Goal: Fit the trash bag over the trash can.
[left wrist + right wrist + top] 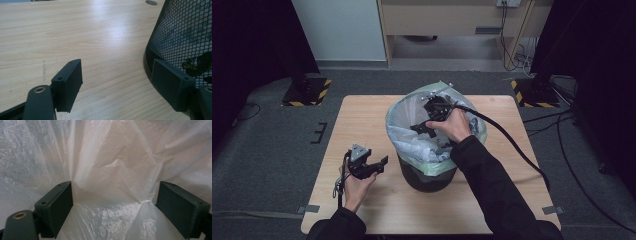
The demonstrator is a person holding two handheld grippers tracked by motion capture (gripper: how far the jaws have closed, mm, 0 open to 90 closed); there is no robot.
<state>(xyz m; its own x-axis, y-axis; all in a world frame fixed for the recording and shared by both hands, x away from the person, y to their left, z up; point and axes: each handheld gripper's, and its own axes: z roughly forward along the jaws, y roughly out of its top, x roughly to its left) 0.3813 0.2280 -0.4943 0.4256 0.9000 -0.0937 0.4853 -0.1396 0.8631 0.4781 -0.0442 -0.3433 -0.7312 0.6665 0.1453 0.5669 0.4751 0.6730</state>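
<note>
The left gripper (373, 165) is hovering low over the table (362, 120) with its jaws spread and empty, just beside the mesh bin (185, 37), probably positioned to steady it. The bin is standing mid-table. Farther off, the right gripper (428, 128) is reaching down into the bin, jaws wide apart around folds of the plastic bag (110, 165), apparently for pinching the liner.

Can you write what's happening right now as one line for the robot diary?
right gripper: open, inside bin liner | left gripper: open, beside mesh bin above table | holding: nothing
</note>
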